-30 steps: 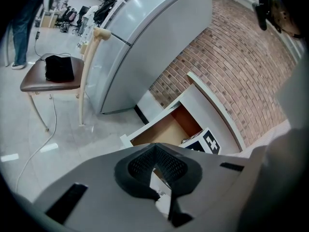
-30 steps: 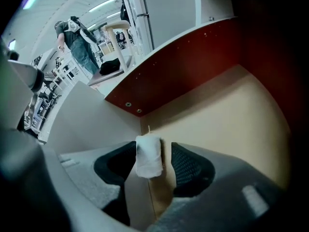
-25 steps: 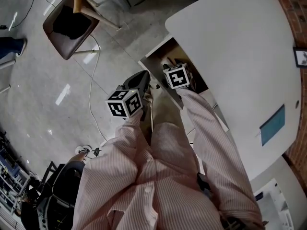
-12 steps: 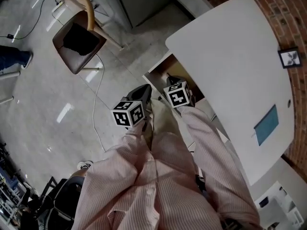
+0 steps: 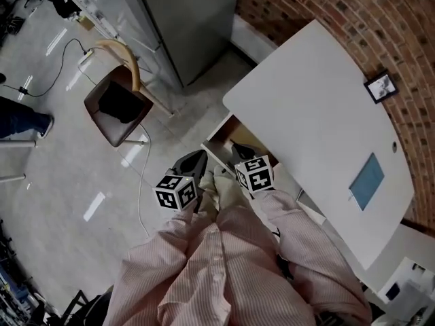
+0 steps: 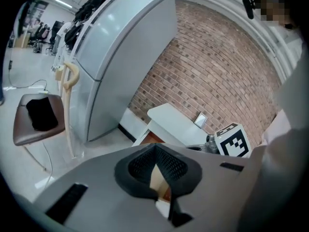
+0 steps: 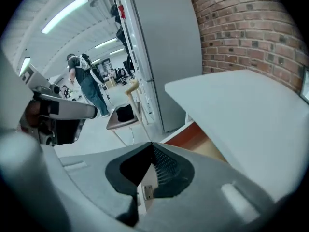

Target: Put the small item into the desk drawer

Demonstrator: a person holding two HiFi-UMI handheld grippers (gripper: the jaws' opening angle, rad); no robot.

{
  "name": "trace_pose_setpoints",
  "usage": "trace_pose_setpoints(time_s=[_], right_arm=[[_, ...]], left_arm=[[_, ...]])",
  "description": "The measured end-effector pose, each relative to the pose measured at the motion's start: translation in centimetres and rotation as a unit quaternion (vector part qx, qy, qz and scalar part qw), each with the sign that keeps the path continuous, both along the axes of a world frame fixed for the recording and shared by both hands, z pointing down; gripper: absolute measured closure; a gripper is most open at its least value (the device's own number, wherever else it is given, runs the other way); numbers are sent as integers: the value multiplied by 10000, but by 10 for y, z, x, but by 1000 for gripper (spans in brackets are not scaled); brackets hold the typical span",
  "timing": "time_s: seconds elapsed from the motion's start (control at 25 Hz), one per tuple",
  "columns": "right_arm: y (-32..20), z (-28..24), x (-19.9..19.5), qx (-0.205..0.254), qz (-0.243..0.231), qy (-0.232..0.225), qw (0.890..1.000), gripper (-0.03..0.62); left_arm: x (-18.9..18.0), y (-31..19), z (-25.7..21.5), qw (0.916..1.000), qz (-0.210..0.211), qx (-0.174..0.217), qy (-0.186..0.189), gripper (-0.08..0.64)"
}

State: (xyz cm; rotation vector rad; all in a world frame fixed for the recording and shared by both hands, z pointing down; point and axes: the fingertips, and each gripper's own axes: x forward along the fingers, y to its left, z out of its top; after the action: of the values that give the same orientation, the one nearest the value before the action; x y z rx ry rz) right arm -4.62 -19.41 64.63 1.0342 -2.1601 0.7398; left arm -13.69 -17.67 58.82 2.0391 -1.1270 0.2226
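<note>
Jaws of both the right gripper (image 7: 152, 145) and the left gripper (image 6: 155, 147) are together and empty at six o'clock of the open wooden drawer (image 5: 220, 134) under the white table (image 5: 319, 107), suggesting the unseen small item already lies inside.

shirt (image 5: 224, 270): pink-white pinstripe | left gripper (image 6: 155, 164), right gripper (image 7: 151, 167): grey, black mesh jaws, black-white marker cubes (image 5: 177, 191)

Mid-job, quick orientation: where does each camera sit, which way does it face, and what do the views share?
Head view: on the person's head, steeply down at desk, open drawer, chair; sleeves, left gripper, right gripper show.
Left gripper view: rides left gripper, faces grey cabinet, brick wall; own shut jaws, right gripper's cube show.
Right gripper view: rides right gripper, faces desk and drawer; own jaws just closing, empty.
Shared: all three see desk and chair.
</note>
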Motion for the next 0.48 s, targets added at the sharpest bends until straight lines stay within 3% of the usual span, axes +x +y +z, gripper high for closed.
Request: trace_pose_setpoints(time_s=[0.28,0.48], right_arm=[[-8,-81,-1,558,227,-732,9955,586],[-9,-133,-2,996,365,-1267,9862,586]], left_arm=[[2,-13,-58,9972,301,681,-107,560],[3,-14,-96,9889,638,1310,-291,558]])
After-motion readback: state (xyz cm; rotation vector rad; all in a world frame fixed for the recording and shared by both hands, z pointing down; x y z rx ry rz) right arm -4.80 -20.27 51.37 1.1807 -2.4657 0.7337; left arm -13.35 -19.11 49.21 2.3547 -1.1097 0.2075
